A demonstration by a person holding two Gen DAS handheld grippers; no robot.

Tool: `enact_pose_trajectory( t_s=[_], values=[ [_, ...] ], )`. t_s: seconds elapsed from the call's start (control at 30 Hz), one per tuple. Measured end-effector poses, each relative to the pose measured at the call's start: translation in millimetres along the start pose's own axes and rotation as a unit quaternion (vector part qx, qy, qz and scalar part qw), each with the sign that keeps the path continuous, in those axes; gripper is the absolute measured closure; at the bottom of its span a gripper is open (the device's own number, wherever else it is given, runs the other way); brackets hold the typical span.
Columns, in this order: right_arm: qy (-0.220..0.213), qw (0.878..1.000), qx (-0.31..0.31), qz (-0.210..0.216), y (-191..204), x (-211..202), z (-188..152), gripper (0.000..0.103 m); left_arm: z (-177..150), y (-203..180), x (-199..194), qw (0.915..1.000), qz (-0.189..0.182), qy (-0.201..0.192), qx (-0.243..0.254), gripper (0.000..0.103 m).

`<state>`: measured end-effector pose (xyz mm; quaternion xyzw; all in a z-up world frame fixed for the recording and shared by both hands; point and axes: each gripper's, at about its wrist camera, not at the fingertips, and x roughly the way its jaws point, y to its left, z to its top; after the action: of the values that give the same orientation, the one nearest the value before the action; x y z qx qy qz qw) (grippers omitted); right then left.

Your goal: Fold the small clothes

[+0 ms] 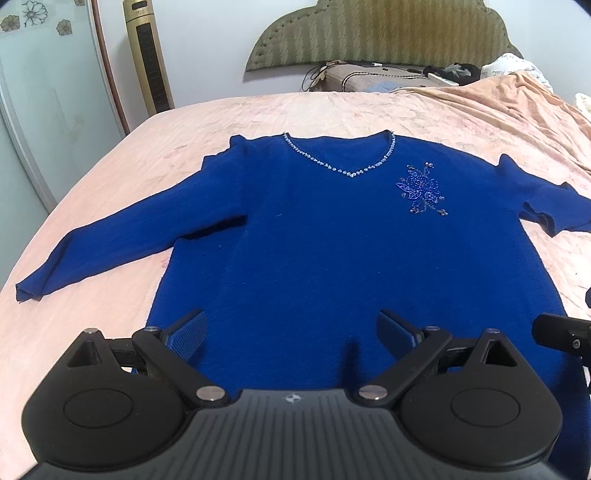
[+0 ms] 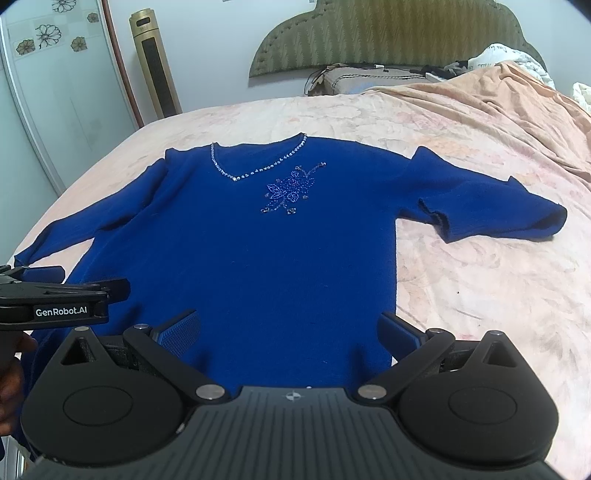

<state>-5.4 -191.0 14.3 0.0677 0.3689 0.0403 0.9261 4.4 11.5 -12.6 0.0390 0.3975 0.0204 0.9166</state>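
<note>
A royal-blue V-neck sweater (image 1: 314, 236) lies flat, front up, on the pink bedspread (image 1: 147, 155), with a beaded neckline and a beaded flower on the chest. Its left sleeve (image 1: 110, 236) stretches out to the left; its right sleeve (image 2: 491, 206) is folded back on itself. My left gripper (image 1: 291, 328) is open and empty above the sweater's lower left part. My right gripper (image 2: 290, 328) is open and empty above the sweater (image 2: 258, 251), over its lower right part. The left gripper's side (image 2: 62, 295) shows at the left of the right wrist view.
The bed has a green padded headboard (image 1: 380, 33), with a pillow and cables (image 1: 369, 75) below it. A rumpled peach blanket (image 2: 498, 110) lies at the far right. A gold tower fan (image 1: 147, 55) and a glass wardrobe door (image 1: 44, 92) stand left of the bed.
</note>
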Motion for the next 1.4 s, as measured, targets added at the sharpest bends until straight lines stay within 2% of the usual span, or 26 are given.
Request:
enact_pose_trajectory(
  t_s=[1.4],
  values=[
    [-0.006,1.0,0.001,-0.001,3,1,0,0.0,-4,4,11,0.9995,0.025,0.017,0.0,0.005]
  ],
)
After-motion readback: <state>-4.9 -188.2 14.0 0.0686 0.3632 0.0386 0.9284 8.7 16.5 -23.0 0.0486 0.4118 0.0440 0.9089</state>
